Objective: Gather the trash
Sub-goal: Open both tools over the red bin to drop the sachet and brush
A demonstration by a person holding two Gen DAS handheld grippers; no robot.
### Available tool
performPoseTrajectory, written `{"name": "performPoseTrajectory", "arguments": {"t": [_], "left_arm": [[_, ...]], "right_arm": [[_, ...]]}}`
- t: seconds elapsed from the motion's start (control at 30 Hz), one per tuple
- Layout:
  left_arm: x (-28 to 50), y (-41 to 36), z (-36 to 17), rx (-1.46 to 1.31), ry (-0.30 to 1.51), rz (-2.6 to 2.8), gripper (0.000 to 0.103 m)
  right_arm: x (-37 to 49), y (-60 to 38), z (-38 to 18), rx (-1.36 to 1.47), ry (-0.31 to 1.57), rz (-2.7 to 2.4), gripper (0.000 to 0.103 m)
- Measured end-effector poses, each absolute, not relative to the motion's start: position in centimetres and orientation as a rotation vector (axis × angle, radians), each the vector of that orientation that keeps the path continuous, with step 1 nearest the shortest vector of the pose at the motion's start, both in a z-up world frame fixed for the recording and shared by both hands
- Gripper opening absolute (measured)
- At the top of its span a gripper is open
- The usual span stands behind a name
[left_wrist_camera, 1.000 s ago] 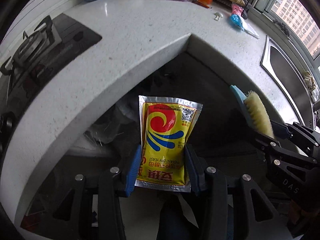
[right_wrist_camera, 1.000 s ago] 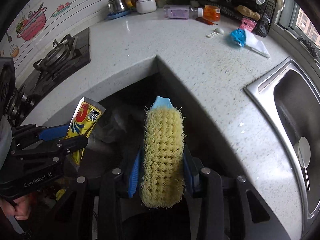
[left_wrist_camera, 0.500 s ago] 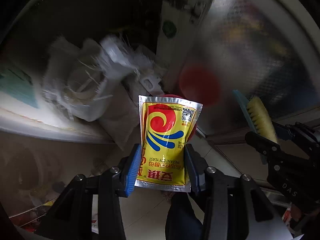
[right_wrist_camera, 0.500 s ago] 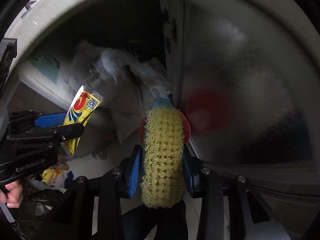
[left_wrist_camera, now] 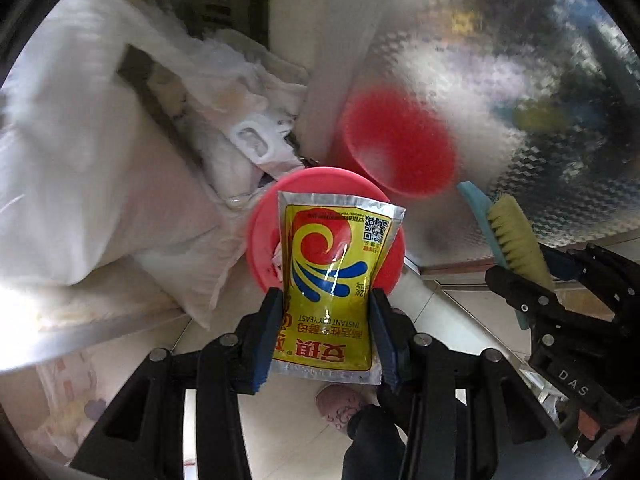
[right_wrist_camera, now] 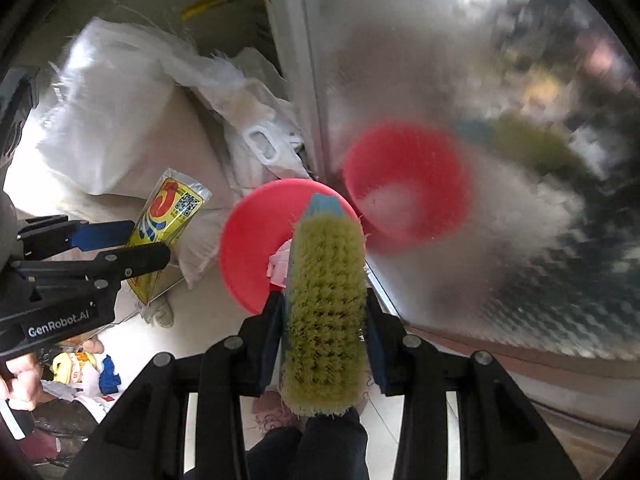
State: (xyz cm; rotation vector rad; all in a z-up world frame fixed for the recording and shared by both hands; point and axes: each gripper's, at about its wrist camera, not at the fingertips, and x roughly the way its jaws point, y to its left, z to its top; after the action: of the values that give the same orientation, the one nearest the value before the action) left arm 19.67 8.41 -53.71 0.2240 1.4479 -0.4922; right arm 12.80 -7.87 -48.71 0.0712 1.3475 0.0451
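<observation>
A yellow instant-yeast packet [left_wrist_camera: 332, 280] with a red and blue swirl is clamped between the blue pads of my left gripper [left_wrist_camera: 326, 316], hanging just over a red bin [left_wrist_camera: 260, 236] on the floor. In the right wrist view the same packet [right_wrist_camera: 168, 216] shows at the left, held by the left gripper [right_wrist_camera: 120, 248]. My right gripper [right_wrist_camera: 324, 320] is shut on a scrubbing brush [right_wrist_camera: 324, 312] with yellow bristles and a blue back, its tip above the red bin [right_wrist_camera: 248, 248]. That brush [left_wrist_camera: 516, 236] appears at the right of the left wrist view.
White woven sacks and plastic bags [left_wrist_camera: 100, 160] are piled left of the bin. A shiny metal cabinet door [right_wrist_camera: 500, 160] to the right mirrors the bin. Pale tiled floor [left_wrist_camera: 280, 432] lies below, with a pink slipper [left_wrist_camera: 340, 408] and small litter [right_wrist_camera: 80, 368] at lower left.
Both grippers have dropped from above the white countertop down to floor level in front of the cabinet, carrying the packet and brush; the red bin now lies right beneath them.
</observation>
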Motion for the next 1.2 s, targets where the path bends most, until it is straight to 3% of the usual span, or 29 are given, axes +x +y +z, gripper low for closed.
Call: {"name": "performPoseTrajectory", "arguments": {"t": [0.4, 0.5, 0.53, 0.63, 1.2], "left_arm": [[21.4, 6.6, -56.5, 0.295, 1.433, -0.531, 0.049], [21.4, 6.6, -56.1, 0.299, 1.432, -0.535, 0.061], [21.4, 6.6, -56.0, 0.302, 1.431, -0.536, 0.071], [21.4, 6.7, -55.7, 0.293, 1.425, -0.543, 0.082], [20.6, 11.2, -56.7, 0.25, 1.47, -0.43, 0.085]], "right_arm": [[13.1, -8.4, -50.4, 0.076, 1.362, 0.016, 0.036], [13.4, -8.5, -50.7, 0.07, 1.364, 0.015, 0.036], [13.4, -8.5, -50.8, 0.067, 1.365, 0.016, 0.036], [13.4, -8.3, -50.5, 0.055, 1.365, 0.021, 0.036], [14.8, -5.5, -52.0, -0.059, 1.387, 0.18, 0.036]]}}
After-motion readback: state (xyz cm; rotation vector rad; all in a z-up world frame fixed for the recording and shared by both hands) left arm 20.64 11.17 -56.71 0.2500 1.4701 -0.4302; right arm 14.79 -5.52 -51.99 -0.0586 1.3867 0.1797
